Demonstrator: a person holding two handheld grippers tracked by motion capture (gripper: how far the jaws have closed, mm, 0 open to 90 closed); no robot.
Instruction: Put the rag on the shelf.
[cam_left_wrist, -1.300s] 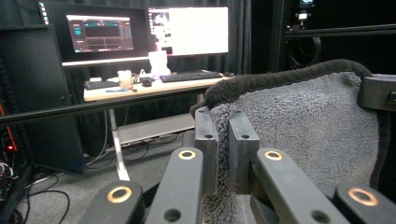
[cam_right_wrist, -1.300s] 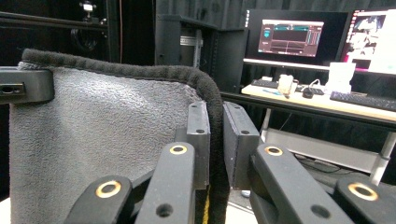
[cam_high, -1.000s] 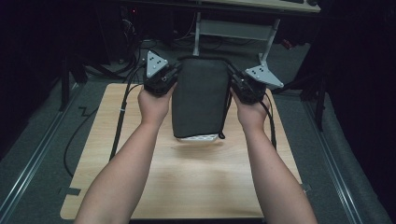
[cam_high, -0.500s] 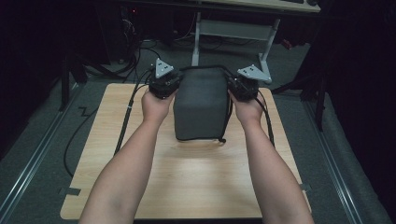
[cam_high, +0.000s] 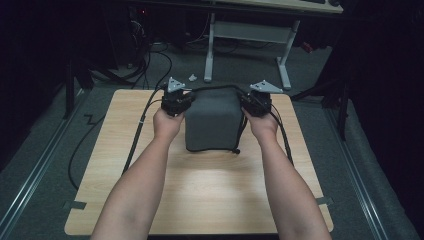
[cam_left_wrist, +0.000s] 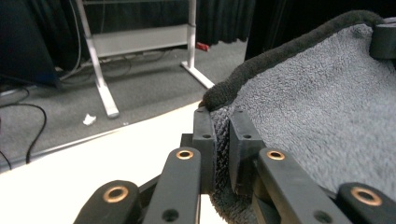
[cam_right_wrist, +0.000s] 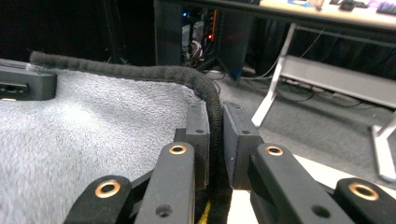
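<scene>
From the left: the left hand (cam_high: 166, 121) comes up w/ its forearm from the near edge of the wooden table (cam_high: 125, 165), wrist straight, knuckles toward the far side, carrying the left gripper (cam_high: 176, 101) at the far-left corner of the grey towel (cam_high: 212, 122). The high view gives the layout but not the jaws; the left gripper view does: left gripper (cam_left_wrist: 219, 140) has its two black jaws pressed together on the towel's corner, pinching the fluffy grey cloth right at its dark hem (jaws have just been closing a bit further, cloth between them). The towel itself sits mid-table toward the far side, folded into a blocky stack, near edge resting on the wood, far edge held up between both grippers. Right of it, the right hand (cam_high: 262, 124) mirrors the left, forearm angled in from the near-right, w/ the right gripper (cam_high: 256, 102) at the far-right corner. The right gripper view shows what the high view can't: right gripper (cam_right_wrist: 215, 140) clamped on the thick dark hem, which runs between the jaws and curves off left. Behind the table, a white desk frame (cam_high: 210, 50) stands on the grey floor.
</scene>
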